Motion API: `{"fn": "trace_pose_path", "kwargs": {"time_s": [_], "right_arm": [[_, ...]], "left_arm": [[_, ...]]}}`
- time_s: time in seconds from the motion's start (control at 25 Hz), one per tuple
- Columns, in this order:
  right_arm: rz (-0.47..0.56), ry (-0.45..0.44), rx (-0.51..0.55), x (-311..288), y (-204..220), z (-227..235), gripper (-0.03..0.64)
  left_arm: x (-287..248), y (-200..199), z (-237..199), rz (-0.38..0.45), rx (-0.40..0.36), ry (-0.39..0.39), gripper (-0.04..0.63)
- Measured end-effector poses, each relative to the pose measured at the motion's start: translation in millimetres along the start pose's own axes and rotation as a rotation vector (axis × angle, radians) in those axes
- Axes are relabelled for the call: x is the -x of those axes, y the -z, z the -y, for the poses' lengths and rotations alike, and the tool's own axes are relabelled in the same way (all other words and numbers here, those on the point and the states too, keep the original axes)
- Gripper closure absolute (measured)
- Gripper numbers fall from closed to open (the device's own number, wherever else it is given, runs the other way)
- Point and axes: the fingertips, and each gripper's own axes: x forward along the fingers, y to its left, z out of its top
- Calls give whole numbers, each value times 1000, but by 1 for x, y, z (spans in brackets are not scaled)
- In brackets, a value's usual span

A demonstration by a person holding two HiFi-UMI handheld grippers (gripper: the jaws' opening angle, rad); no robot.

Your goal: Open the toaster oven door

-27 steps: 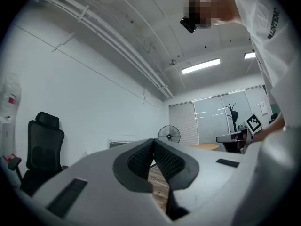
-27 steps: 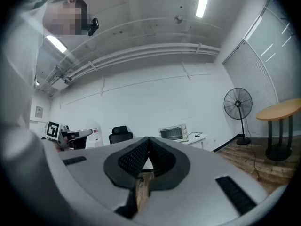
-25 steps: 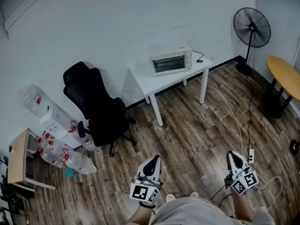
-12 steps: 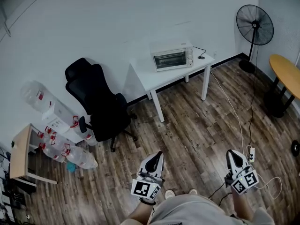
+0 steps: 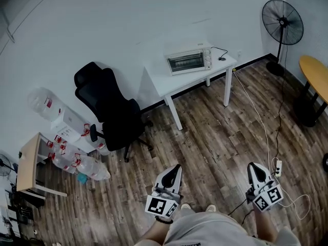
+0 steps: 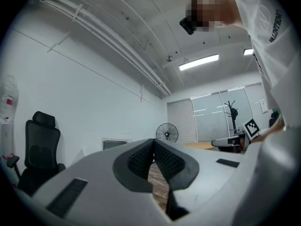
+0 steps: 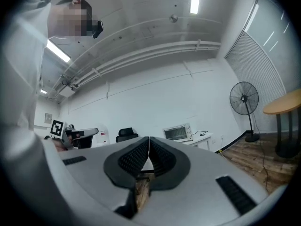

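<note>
A white toaster oven with its glass door closed stands on a white table against the far wall; it also shows small in the right gripper view and partly in the left gripper view. My left gripper is shut and empty, held low over the wood floor far from the oven. My right gripper is likewise shut with nothing between its pads. Both point toward the far wall.
A black office chair stands left of the table. Water bottles and a small wooden table are at the left. A standing fan, a round wooden table and a white cable on the floor lie to the right.
The whole room has drifted right and slightly down in the head view as the person moves forward. Both grippers stay shut and keep their place in the picture.
</note>
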Motion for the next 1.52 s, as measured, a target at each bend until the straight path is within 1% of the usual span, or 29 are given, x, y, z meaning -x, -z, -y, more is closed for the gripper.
{"fn": "trace_pose_path", "kwargs": {"time_s": [0.2, 0.48, 0.76, 0.92, 1.12, 1.32, 1.52], "right_arm": [[-6, -14, -17, -9, 0, 9, 598], [-12, -37, -9, -39, 0, 12, 598], [-27, -32, 14, -82, 1, 9, 598], [-36, -27, 24, -120, 1, 6, 598], [-40, -16, 42, -170, 5, -3, 598], [-47, -10, 54, -220, 8, -16, 598], [-55, -2, 74, -253, 10, -26, 598]], "left_arm": [[-10, 3, 5, -17, -7, -6, 586], [-25, 11, -15, -16, 2, -23, 586], [-51, 21, -52, 5, 35, -8, 586], [-71, 25, -82, 15, 51, 11, 586], [-90, 36, -123, 16, 86, 46, 586], [-107, 43, -166, 15, 105, 76, 586], [-120, 44, -193, 21, 119, 118, 586]]}}
